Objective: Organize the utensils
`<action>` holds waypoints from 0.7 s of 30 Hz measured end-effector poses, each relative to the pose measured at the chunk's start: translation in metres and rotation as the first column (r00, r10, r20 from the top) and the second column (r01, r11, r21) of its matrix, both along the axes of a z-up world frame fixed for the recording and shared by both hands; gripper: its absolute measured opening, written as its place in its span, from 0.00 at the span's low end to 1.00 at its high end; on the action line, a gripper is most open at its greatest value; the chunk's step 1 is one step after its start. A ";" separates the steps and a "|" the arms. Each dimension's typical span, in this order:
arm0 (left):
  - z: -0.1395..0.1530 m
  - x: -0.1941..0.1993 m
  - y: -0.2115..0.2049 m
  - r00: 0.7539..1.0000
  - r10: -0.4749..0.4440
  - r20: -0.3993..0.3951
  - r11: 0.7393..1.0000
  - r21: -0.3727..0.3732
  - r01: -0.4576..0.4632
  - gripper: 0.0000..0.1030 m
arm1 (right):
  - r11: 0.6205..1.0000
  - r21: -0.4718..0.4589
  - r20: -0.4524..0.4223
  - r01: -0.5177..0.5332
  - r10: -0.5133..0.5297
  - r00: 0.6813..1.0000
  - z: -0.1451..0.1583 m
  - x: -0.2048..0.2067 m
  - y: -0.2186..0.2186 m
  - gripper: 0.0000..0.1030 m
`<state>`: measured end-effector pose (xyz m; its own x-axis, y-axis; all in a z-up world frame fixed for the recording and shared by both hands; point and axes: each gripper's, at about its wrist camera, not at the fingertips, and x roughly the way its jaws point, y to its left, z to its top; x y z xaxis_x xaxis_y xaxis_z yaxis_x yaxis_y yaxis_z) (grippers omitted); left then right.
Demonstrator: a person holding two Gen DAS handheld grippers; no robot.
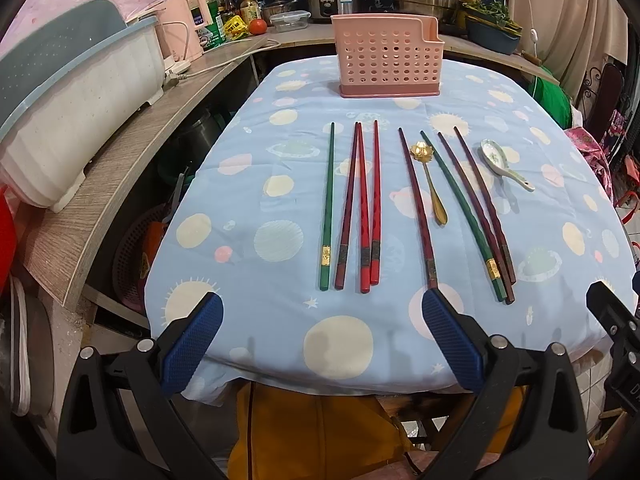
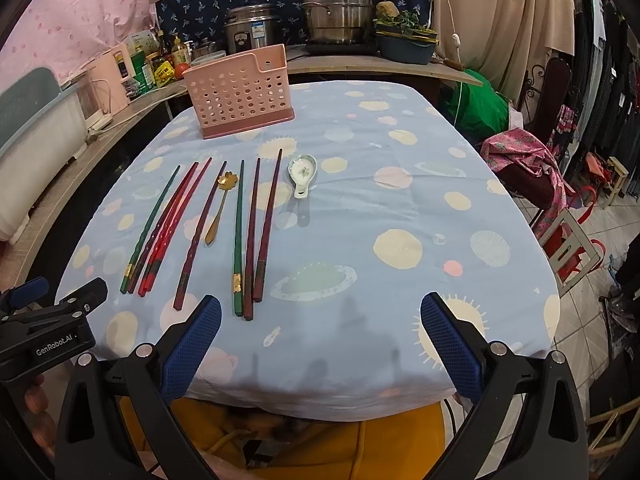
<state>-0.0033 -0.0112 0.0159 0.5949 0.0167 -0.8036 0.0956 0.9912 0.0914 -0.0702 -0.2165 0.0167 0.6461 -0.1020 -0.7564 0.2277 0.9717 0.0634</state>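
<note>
Several chopsticks lie side by side on the blue tablecloth (image 1: 280, 328): a green one (image 1: 327, 208) at the left, red and maroon ones (image 1: 362, 208), then more maroon and green ones (image 1: 466, 216). A gold spoon (image 1: 430, 180) lies among them and a white ceramic spoon (image 1: 505, 164) at the right. A pink perforated utensil holder (image 1: 386, 54) (image 2: 240, 90) stands empty at the table's far end. My left gripper (image 1: 322, 340) hovers open at the near edge, just short of the chopstick ends. My right gripper (image 2: 320, 340) is open too, right of the chopsticks (image 2: 250, 236).
A wooden counter (image 1: 120, 152) runs along the left with a dish rack (image 1: 76, 92), bottles and a tomato. Steel pots (image 2: 338, 10) stand behind the table. A chair with pink cloth (image 2: 528, 168) and stools sit to the right on the tiled floor.
</note>
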 end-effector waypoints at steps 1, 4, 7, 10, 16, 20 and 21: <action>0.000 0.001 0.000 1.000 0.001 0.000 1.000 -0.001 -0.001 0.93 | 1.000 -0.001 0.000 0.000 0.000 1.000 0.000 0.000 0.000 0.94; 0.000 0.001 0.001 1.000 0.001 0.001 1.000 -0.003 -0.001 0.93 | 1.000 0.000 0.000 -0.001 0.001 1.000 0.000 0.000 0.000 0.94; 0.001 0.002 0.001 1.000 -0.002 0.003 1.000 0.001 0.002 0.93 | 1.000 0.004 0.001 0.002 -0.002 1.000 0.000 0.000 0.000 0.94; 0.002 0.003 0.000 1.000 -0.010 0.007 1.000 0.011 0.010 0.93 | 1.000 0.013 0.001 0.006 -0.006 1.000 -0.001 0.000 -0.001 0.94; 0.002 0.005 0.002 1.000 0.005 0.000 1.000 0.014 -0.005 0.93 | 1.000 0.017 -0.004 -0.017 0.017 1.000 -0.002 0.006 0.001 0.94; 0.001 0.006 0.002 1.000 0.013 -0.006 1.000 0.014 -0.013 0.93 | 0.999 0.025 -0.009 -0.020 0.020 1.000 -0.003 0.009 -0.002 0.94; 0.001 0.006 0.002 1.000 0.014 -0.008 1.000 0.016 -0.014 0.93 | 0.999 0.029 -0.009 -0.018 0.018 1.000 -0.003 0.011 -0.004 0.94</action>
